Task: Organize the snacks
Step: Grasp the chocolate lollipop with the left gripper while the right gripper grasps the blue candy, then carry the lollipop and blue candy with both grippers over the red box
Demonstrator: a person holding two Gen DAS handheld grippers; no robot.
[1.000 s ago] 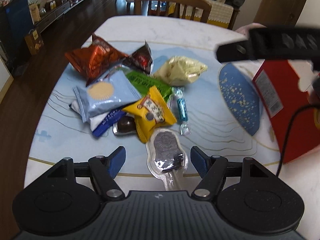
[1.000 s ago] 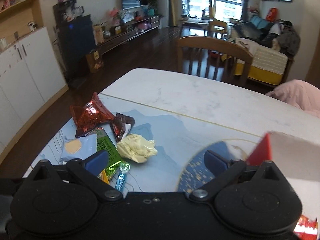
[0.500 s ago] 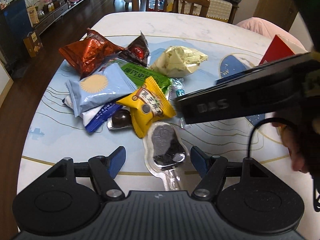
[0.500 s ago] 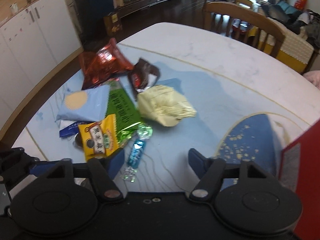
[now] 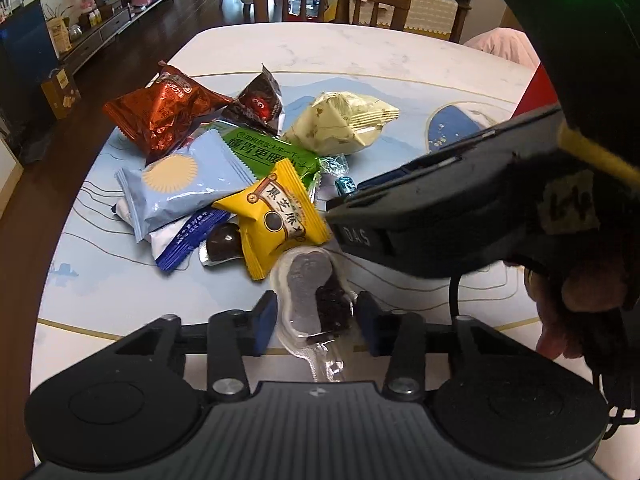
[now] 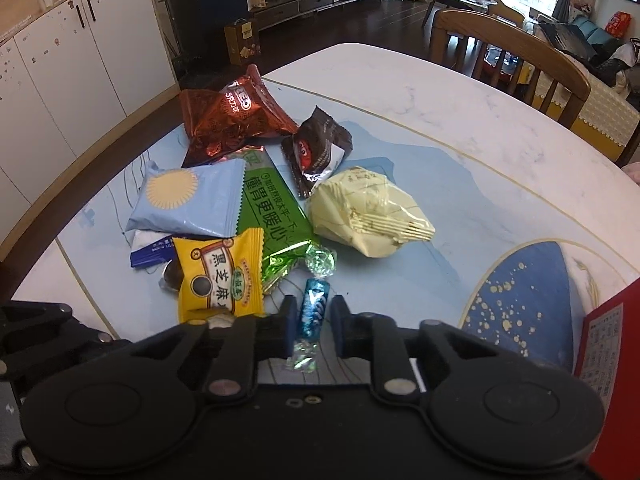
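Observation:
A heap of snacks lies on the table: a red-brown bag (image 6: 228, 116), a dark pouch (image 6: 316, 148), a pale yellow pack (image 6: 368, 212), a light blue pack (image 6: 188, 200), a green pack (image 6: 272, 204) and a yellow pack (image 6: 218, 276). My right gripper (image 6: 313, 320) has its jaws closed nearly onto a blue wrapped candy (image 6: 314, 306). My left gripper (image 5: 316, 316) is partly closed around a clear-wrapped silver and dark snack (image 5: 316, 296), with gaps on both sides. The right gripper's body (image 5: 460, 216) crosses the left wrist view.
A red box (image 6: 604, 360) stands at the right edge of the table (image 6: 440, 96). A wooden chair (image 6: 508, 48) stands at the far side. The near table edge lies just below both grippers. White cabinets (image 6: 60, 80) stand to the left.
My right gripper has swung down over the heap and its jaws have closed in on the blue candy. My left gripper has narrowed around the clear-wrapped snack.

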